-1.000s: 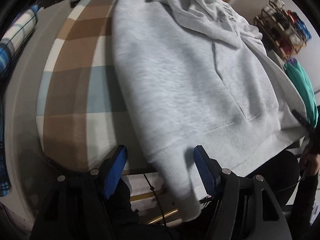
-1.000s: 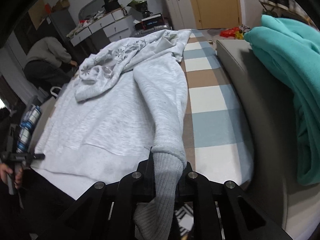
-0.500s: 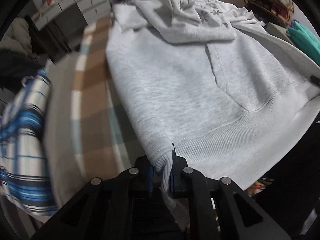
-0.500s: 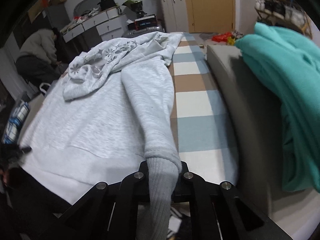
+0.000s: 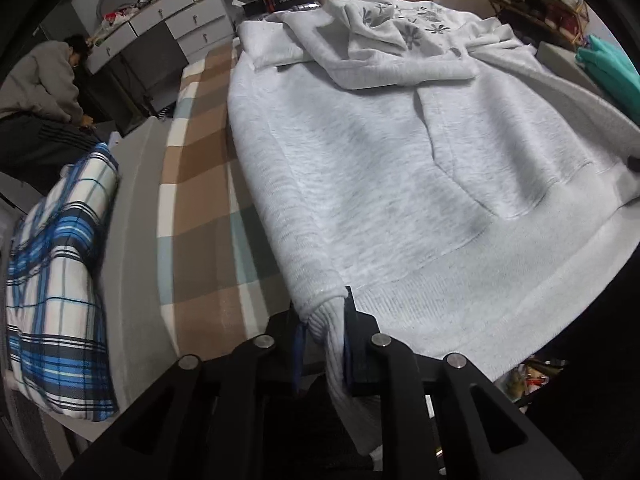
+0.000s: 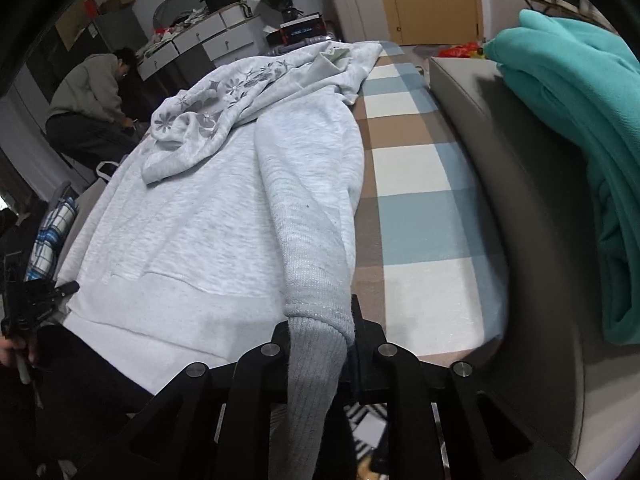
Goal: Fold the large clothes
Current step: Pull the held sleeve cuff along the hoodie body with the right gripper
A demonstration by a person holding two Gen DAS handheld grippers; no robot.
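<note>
A light grey hoodie (image 5: 380, 168) lies face up on a checked cover (image 5: 200, 184), its flower-printed hood (image 5: 404, 36) flopped over the chest. My left gripper (image 5: 324, 332) pinches the ribbed cuff (image 5: 320, 312) of the sleeve along the hoodie's left side; its jaws are opening slightly, with the cuff still pressed between the pads. In the right wrist view the same hoodie (image 6: 192, 220) shows its other sleeve. My right gripper (image 6: 320, 320) grips that darker grey cuff (image 6: 316, 352), its jaws also opening a little while the cloth stays clamped.
A blue plaid bundle (image 5: 56, 288) lies on the grey padded edge at the left. A teal garment (image 6: 580, 140) is piled on the grey padded edge (image 6: 520, 220) at the right. A person (image 5: 40, 92) crouches by white drawers (image 5: 180, 16) beyond the bed.
The left gripper stood open astride the cuff, then shut on it and rolled, swinging its view toward the room. The right gripper kept its hold on the other cuff.
</note>
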